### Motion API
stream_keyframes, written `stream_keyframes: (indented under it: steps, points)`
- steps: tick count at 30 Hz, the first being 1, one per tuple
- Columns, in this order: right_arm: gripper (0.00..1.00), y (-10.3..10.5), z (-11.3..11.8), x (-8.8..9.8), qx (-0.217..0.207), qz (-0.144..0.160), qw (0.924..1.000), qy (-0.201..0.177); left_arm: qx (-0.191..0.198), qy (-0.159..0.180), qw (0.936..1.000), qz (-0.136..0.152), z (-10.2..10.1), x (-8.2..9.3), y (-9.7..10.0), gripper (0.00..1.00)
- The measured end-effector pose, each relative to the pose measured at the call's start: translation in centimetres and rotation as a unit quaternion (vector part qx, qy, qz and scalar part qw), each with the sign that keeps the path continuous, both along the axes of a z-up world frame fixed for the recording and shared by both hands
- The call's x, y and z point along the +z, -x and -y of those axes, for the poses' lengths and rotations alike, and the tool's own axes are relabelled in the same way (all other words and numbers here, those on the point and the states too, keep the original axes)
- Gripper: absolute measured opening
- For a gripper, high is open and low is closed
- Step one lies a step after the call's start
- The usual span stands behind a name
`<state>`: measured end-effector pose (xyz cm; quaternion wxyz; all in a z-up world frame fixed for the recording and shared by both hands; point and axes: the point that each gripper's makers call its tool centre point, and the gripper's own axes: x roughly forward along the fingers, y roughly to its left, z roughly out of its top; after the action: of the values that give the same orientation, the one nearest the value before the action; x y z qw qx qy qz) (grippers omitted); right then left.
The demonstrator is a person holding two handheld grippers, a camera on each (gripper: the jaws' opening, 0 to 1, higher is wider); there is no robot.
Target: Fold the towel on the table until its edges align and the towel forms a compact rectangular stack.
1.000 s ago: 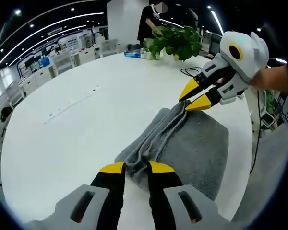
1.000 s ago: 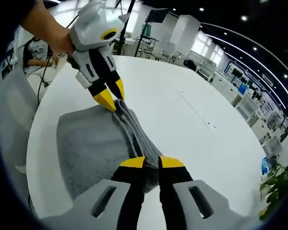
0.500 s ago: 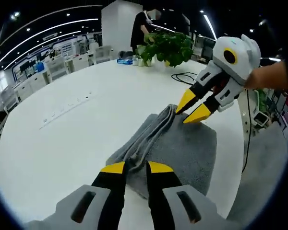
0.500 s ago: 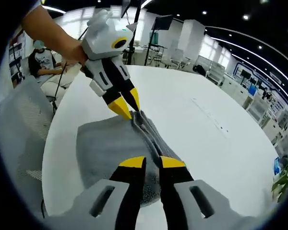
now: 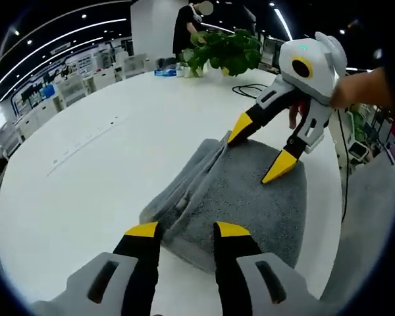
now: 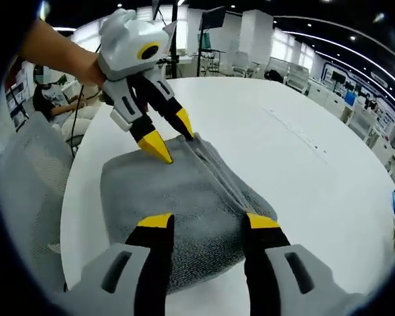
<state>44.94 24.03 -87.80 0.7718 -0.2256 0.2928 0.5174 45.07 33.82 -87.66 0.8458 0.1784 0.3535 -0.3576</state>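
A grey towel [image 5: 240, 197] lies folded on the white table [image 5: 105, 164], with a bunched ridge of layered edges along one side. In the left gripper view my left gripper [image 5: 186, 230] stands open just above the towel's near end, nothing between its fingers. My right gripper [image 5: 260, 151] is open over the far end, one tip at the ridge. In the right gripper view the towel [image 6: 184, 204] lies under my open right gripper [image 6: 207, 222], and the left gripper [image 6: 172, 139] hovers open at the far end.
A potted green plant [image 5: 227, 52] and a black cable [image 5: 250, 89] sit at the table's far side, with a person standing behind. A grey chair [image 6: 23, 191] stands by the table edge nearest the towel. A seated person [image 6: 49, 92] is beyond it.
Both grippers have opened and let go of the towel's edge. The lifted fold now lies flat on the layer below.
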Motion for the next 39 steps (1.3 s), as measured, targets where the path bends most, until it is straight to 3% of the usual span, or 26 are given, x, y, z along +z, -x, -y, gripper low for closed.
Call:
stream_keyframes:
  steps: [4, 11, 17, 21, 24, 29, 33, 39]
  points:
    - [0.47, -0.2, 0.7, -0.8, -0.043, -0.027, 0.9987, -0.003, -0.022, -0.015, 0.9996, 0.012, 0.5, -0.5, -0.3, 0.33]
    - [0.45, 0.3, 1.4, -1.2, -0.057, -0.026, 0.998, -0.008, -0.034, -0.021, 0.9992, 0.003, 1.0, -1.2, -0.8, 0.32]
    - [0.43, 1.1, 2.1, -1.1, -0.092, -0.042, 0.9949, -0.008, -0.063, -0.028, 0.9975, 0.015, 1.8, -1.0, -1.0, 0.33]
    - [0.44, 1.0, 2.4, -0.7, -0.094, -0.034, 0.9949, -0.011, -0.056, -0.028, 0.9976, 0.03, 1.8, -0.4, -1.1, 0.35]
    - [0.42, 1.0, 2.1, 0.1, -0.088, -0.018, 0.9958, -0.02, -0.037, -0.011, 0.9979, 0.052, 1.8, 1.0, -1.2, 0.41]
    - [0.34, 2.3, 1.8, 1.4, -0.063, 0.006, 0.9973, -0.035, -0.057, 0.02, 0.997, 0.048, 2.6, 2.2, 0.8, 0.41]
    - [0.38, 2.5, 1.5, 2.2, -0.053, 0.011, 0.9966, -0.063, -0.086, 0.025, 0.9948, 0.048, 3.1, 2.1, 2.5, 0.42]
    - [0.38, 4.2, 1.3, 1.9, -0.027, 0.012, 0.9966, -0.077, -0.119, 0.053, 0.9913, 0.02, 4.3, 1.7, 5.4, 0.46]
